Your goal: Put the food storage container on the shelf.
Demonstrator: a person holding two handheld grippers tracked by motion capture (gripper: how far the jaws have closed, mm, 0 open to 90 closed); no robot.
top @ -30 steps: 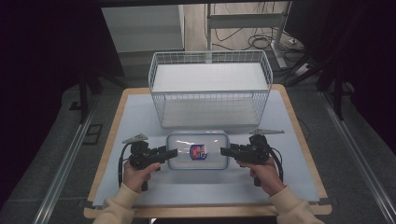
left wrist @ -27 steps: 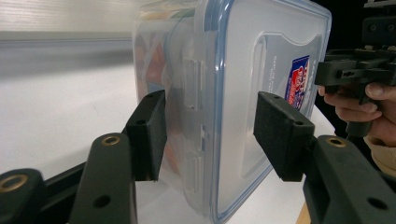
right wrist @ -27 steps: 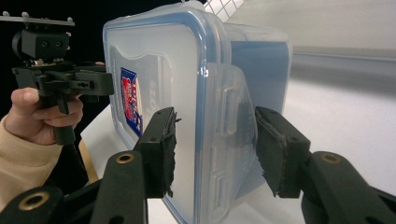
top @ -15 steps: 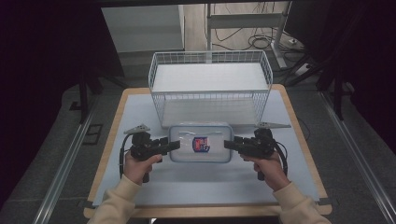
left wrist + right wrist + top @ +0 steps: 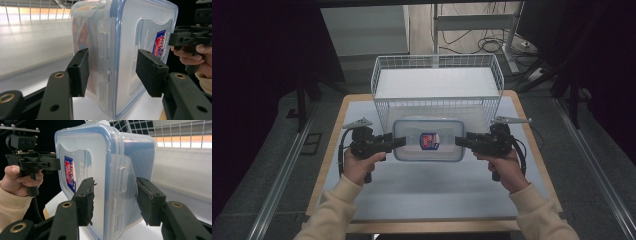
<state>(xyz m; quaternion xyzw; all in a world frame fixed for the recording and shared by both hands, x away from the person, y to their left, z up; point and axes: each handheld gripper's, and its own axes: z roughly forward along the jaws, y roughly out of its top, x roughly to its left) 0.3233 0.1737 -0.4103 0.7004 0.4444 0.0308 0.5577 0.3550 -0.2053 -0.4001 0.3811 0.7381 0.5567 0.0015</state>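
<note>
There's a white wire basket (image 5: 437, 87) sitting at the far edge of the surface (image 5: 432, 195), which has a pale top and a wooden rim. Past that edge, some cables (image 5: 487, 45) are lying on the floor (image 5: 272, 165).

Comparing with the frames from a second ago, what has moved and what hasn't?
The plastic container, gripped at its two ends by the left gripper and the right gripper, has been carried up and toward the wire basket, both hands moving together. Both grips held throughout. The basket and the table stayed put.
</note>
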